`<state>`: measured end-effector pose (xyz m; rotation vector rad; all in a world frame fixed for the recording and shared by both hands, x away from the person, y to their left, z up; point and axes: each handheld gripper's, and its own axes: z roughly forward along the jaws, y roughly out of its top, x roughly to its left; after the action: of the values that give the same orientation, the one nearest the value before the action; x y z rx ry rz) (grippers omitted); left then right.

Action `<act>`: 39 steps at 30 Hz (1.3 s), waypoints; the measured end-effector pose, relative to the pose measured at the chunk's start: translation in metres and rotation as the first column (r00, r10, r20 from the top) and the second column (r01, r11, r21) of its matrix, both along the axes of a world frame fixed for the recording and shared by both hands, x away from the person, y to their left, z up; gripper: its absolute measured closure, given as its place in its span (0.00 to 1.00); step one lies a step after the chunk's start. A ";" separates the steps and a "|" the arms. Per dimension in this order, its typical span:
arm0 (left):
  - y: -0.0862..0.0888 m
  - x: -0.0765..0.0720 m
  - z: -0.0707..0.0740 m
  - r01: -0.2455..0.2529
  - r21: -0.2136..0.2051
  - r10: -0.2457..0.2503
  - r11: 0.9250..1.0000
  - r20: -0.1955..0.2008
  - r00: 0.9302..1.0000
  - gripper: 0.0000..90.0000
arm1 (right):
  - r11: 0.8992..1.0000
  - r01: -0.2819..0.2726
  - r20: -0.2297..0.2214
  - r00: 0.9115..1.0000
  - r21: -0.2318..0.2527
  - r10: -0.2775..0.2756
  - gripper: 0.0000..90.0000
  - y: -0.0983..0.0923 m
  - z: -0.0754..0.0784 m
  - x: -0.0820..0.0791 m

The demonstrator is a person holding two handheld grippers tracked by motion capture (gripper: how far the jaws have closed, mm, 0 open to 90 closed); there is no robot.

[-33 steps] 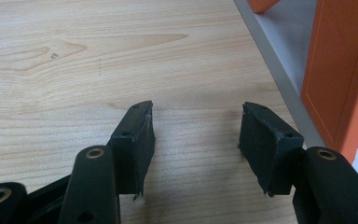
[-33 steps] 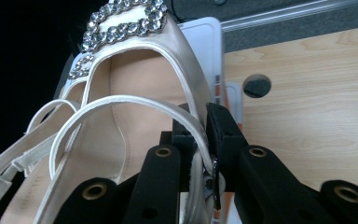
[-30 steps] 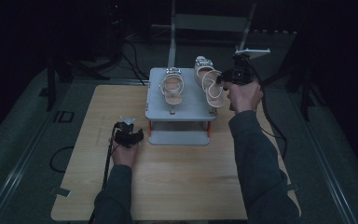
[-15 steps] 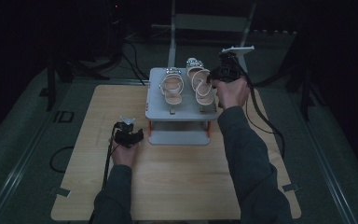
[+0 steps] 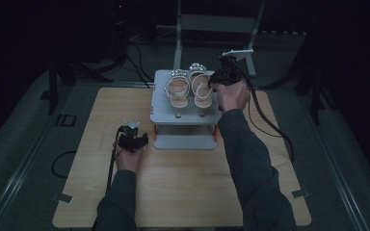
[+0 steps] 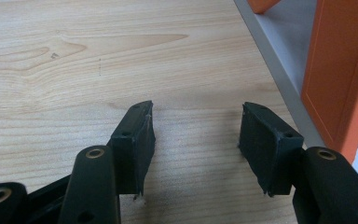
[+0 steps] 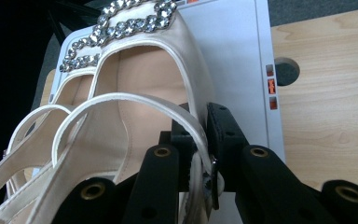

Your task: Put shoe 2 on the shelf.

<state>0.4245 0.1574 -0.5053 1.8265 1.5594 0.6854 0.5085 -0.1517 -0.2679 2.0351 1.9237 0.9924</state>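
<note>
Wooden counter [image 5: 183,192] carries a grey two-tier rack [image 5: 185,115] with orange side panels [image 6: 340,70]. Grey floor surrounds it; metal stand [image 5: 217,24] behind.

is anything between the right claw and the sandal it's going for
Nothing visible: the right claw is already shut on the strap of the right sandal, which sits atop the grey rack beside the other sandal.

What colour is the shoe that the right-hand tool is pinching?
Cream-white satin sandal with sparkly rhinestones across its toe band, clearest in the right gripper view.
</note>
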 end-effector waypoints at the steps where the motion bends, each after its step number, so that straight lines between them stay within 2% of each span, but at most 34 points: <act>1: 0.000 0.000 0.000 0.000 0.000 0.000 1.000 0.000 1.000 0.50 | 1.000 -0.002 -0.005 1.000 0.001 0.002 0.91 0.000 -0.001 0.001; 15: 0.000 0.000 0.000 0.000 0.000 0.000 1.000 0.000 1.000 0.50 | 1.000 -0.017 -0.034 0.999 -0.002 0.017 0.91 0.000 -0.004 0.004; 23: 0.000 0.000 0.000 -0.001 -0.002 0.001 1.000 0.000 1.000 0.50 | 1.000 -0.021 -0.061 0.998 -0.008 0.020 0.91 -0.002 -0.013 0.006; 27: 0.000 0.000 0.000 -0.001 0.000 0.001 1.000 0.000 1.000 0.50 | 1.000 -0.026 -0.055 0.998 -0.010 0.025 0.91 -0.001 -0.012 0.005; 39: 0.000 0.000 0.000 -0.002 0.001 0.002 1.000 0.000 1.000 0.50 | 0.999 -0.036 -0.081 0.996 -0.008 0.035 0.91 -0.002 -0.014 0.008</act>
<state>0.4248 0.1575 -0.5054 1.8257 1.5607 0.6873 0.5164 -0.1534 -0.2822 2.0737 2.0076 0.9202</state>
